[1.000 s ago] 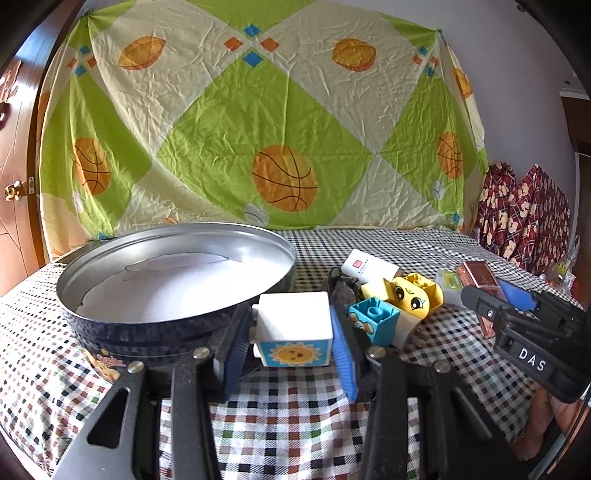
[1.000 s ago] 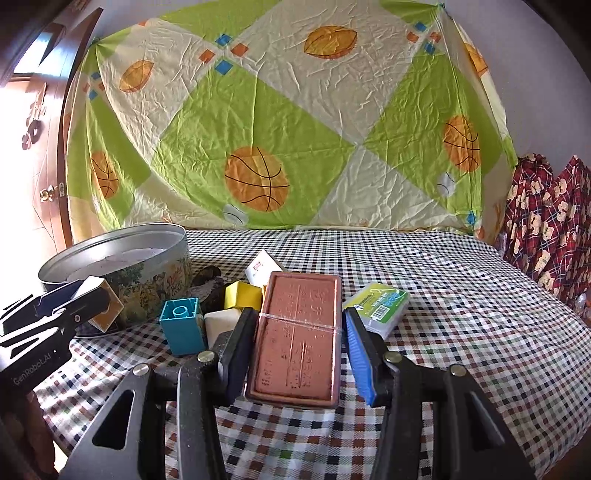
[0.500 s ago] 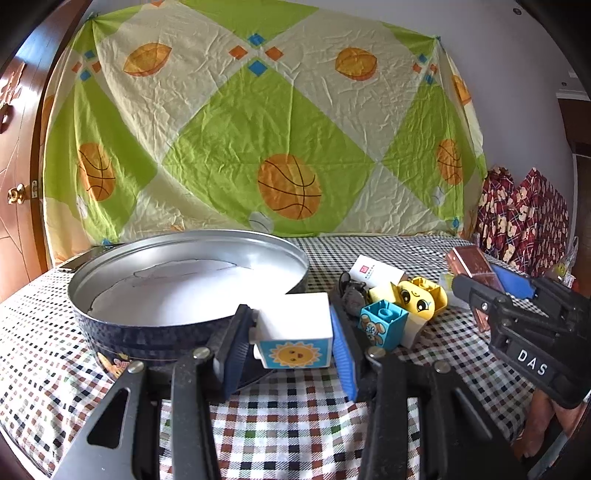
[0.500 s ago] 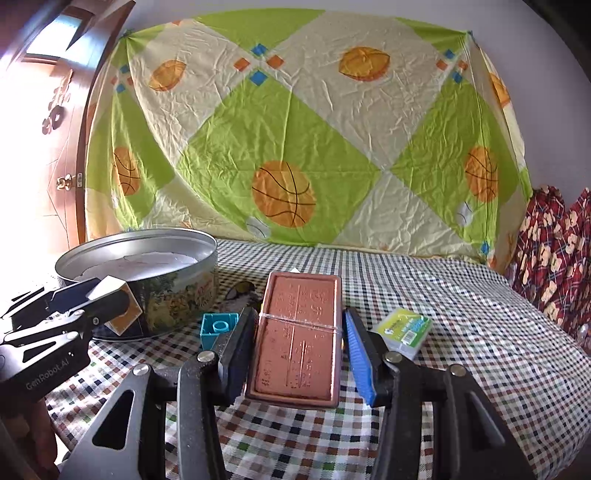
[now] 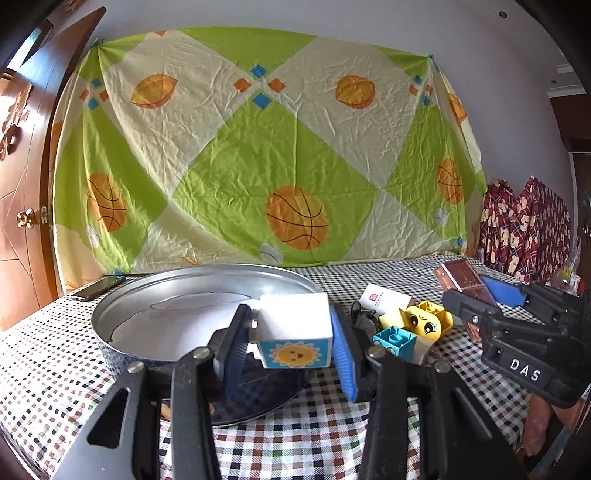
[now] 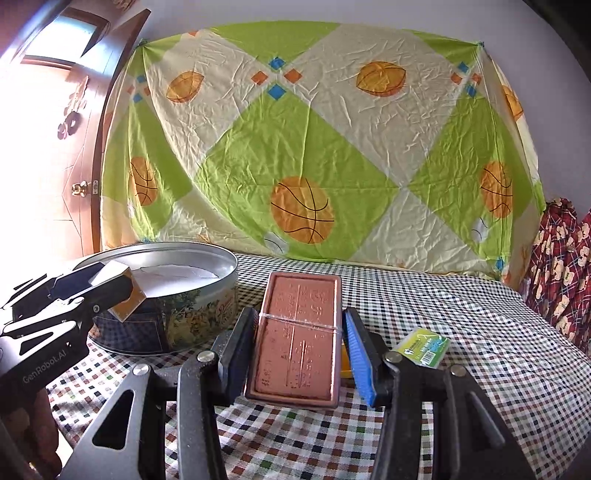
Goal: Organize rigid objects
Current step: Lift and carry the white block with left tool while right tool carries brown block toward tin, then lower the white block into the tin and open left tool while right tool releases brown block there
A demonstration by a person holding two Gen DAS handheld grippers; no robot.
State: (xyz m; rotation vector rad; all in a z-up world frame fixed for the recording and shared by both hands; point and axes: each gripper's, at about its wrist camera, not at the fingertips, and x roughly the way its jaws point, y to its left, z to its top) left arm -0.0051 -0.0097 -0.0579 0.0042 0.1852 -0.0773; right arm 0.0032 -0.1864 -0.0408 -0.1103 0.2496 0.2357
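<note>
Tools pinch sun block [image 5: 293, 334] and brown case [image 6: 297, 334]; tin [image 5: 122, 314], toys [image 5: 413, 328] alongside.

Basketball-print green-and-cream sheet [image 5: 266, 155] across a white wall [image 5: 332, 18], wooden door [image 5: 22, 184] at left, checkered tablecloth [image 6: 461, 314].

A white cube block [image 5: 293, 334] with a smiling sun on its near face is sitting upright, lifted over the near rim of the round metal tin [image 5: 122, 314], at six o'clock of it. A flat reddish-brown rectangular case [image 6: 297, 334] with a clear band across it is tilting back, raised off the checked surface [image 6: 480, 332]. At three o'clock of the tin, a yellow face block [image 5: 424, 321], a teal block [image 5: 395, 339] and a white card [image 5: 384, 299] are lying clustered together. A green-and-white packet [image 6: 423, 347] is lying flat well right of the case.
</note>
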